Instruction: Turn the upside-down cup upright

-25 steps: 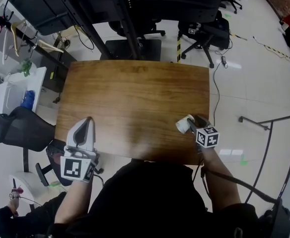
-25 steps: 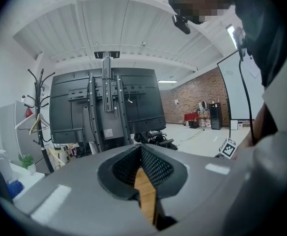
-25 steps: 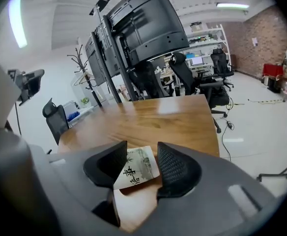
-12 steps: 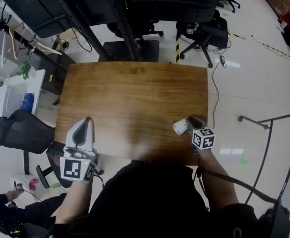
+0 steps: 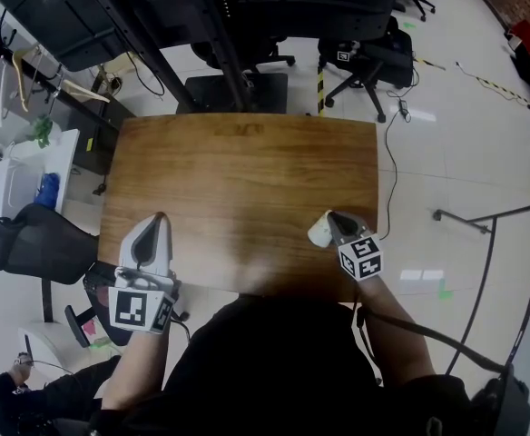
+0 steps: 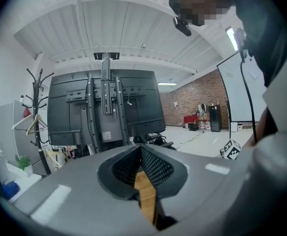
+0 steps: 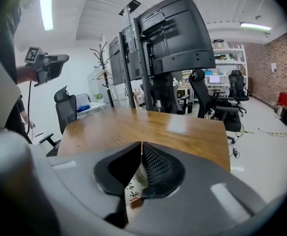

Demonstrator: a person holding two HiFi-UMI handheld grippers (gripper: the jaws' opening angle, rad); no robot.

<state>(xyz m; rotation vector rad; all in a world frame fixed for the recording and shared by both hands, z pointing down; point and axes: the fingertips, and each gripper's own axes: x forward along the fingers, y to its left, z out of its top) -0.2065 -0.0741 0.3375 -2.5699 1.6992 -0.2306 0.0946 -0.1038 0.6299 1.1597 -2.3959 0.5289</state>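
The jaws of the right gripper have just clamped onto the wall of the tilted cup over the table, so the flip can begin; the left gripper sits closed, empty

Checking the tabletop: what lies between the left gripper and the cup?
Nothing. In the head view, only bare wooden table stretches between the left gripper and the cup, both near the table's front edge.

Wooden table, office chairs, white floor
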